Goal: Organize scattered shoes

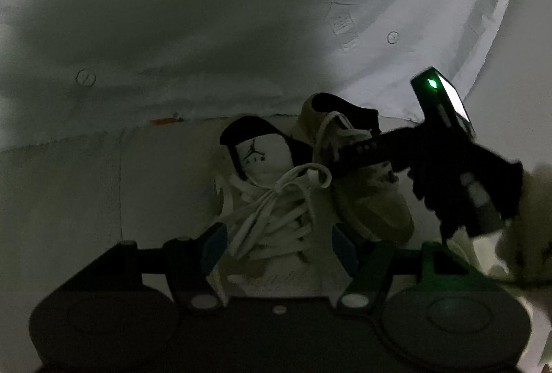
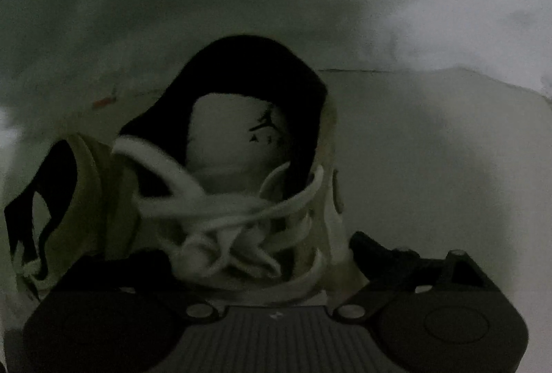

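Left wrist view: the left gripper (image 1: 276,245) is seen with its blue-padded fingers (image 1: 214,247) set against both sides of the near white sneaker (image 1: 272,200), clamped on it at the laced forefoot, toe toward the camera. Just beside it to the right, the second sneaker (image 1: 362,173) is gripped by the right gripper (image 1: 348,154), whose green light is lit; in the right wrist view that shoe (image 2: 248,166) is held between the fingers over its laces. Both shoes are placed on a pale floor (image 1: 86,186), close to the hanging edge of a carrot-printed sheet (image 1: 379,10) behind them.
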A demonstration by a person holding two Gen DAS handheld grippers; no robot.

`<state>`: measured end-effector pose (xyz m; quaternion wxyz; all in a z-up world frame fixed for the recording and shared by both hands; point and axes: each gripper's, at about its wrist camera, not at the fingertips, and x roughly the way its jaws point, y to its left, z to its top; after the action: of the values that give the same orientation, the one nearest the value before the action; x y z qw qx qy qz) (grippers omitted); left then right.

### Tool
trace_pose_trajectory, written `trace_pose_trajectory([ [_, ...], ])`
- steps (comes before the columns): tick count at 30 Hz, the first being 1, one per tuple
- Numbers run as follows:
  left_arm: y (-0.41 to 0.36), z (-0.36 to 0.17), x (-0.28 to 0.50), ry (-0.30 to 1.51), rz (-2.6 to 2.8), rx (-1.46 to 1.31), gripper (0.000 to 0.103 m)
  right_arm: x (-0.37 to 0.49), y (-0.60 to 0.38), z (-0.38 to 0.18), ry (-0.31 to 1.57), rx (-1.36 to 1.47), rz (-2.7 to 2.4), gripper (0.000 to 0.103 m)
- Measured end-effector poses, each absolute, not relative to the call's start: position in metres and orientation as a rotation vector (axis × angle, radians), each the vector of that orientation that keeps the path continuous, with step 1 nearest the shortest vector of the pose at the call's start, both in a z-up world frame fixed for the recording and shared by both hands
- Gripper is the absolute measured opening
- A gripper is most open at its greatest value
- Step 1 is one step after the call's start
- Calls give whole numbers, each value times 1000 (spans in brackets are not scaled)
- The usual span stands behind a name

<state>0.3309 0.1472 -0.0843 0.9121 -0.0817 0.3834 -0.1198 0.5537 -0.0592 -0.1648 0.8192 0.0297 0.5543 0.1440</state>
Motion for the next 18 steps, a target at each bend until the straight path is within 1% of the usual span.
trace_pose_trajectory([
  [7,151,-81,323,784,-240,-173,68,509,-21,-161,1219,69,308,92],
  [13,152,-78,313,766,-241,-184,68,513,3,-162,1246,145,213,92],
  [18,152,-67,300,736,-231,-173,70,514,15,-162,1210,91,281,91],
])
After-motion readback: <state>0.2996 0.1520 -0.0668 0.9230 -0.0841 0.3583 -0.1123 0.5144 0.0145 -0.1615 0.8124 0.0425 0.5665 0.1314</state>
